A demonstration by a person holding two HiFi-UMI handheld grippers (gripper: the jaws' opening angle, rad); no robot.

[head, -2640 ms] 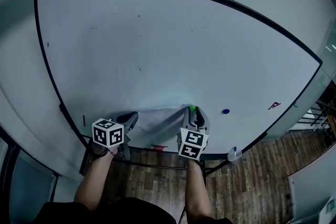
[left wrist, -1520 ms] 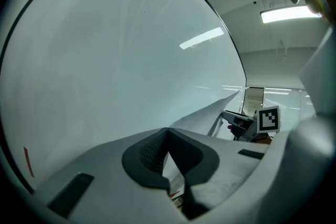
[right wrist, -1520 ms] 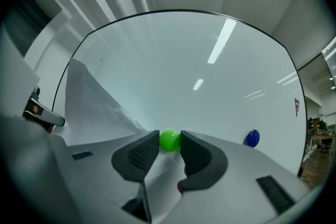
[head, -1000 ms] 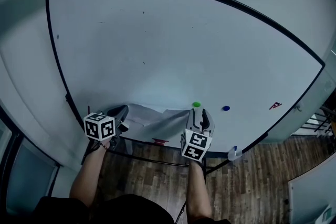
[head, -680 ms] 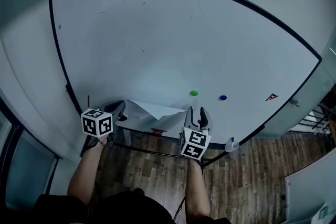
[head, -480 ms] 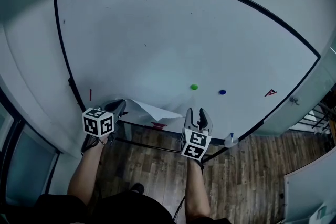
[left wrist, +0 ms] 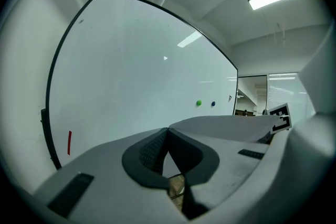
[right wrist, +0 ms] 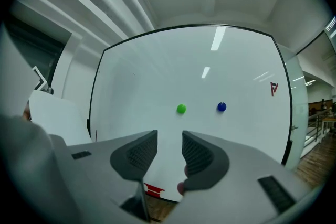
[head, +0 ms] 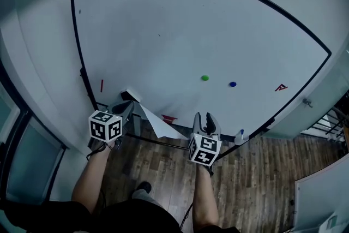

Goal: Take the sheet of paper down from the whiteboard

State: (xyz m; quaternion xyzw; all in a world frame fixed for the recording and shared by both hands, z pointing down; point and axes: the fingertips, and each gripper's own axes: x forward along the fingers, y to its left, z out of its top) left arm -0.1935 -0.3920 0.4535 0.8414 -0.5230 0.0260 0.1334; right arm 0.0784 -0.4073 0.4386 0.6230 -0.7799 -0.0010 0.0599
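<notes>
Already off the whiteboard (head: 191,24), the sheet of paper (head: 158,124) hangs by a corner from our left tongs (head: 128,103), clamped shut on it near the board's lower edge; our right tongs (head: 205,119) stand apart, empty. A green magnet (head: 204,78) and blue magnet (head: 233,84) sit on the board; little seems left but setting the sheet aside

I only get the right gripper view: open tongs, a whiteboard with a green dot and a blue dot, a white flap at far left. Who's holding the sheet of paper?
Observer: The left tongs are shut on the sheet of paper, as the left gripper view shows.
Visitor: Is it on the board?
Observer: No. In the head view it is off the whiteboard, sloping from the left tongs down toward the right tongs.
Visitor: What's underneath?
Observer: Wood floor and the person's shoe.
</notes>
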